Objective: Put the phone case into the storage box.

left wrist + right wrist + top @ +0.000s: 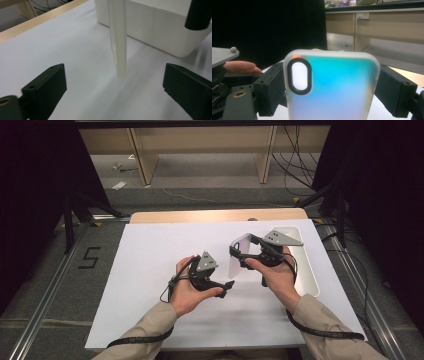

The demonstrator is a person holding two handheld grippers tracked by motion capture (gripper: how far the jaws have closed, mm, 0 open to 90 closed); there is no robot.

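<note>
Holding the phone case (329, 86) upright in the right claw (245, 254) is the step now, so keep your squeeze steady and even on its two long edges, and do not tilt the wrist. The right claw pinches the case across its width, with the camera hole at the top left in the right gripper view. The case stands above the white surface (150, 285), just to the left of the white tray (309, 270) at the right side. Your left claw (115, 87) is spread wide and holds nothing; the case's thin edge (119, 45) stands a little beyond it, between the lines of the two jaws but apart from both. I think you should keep this hand near for support.
</note>
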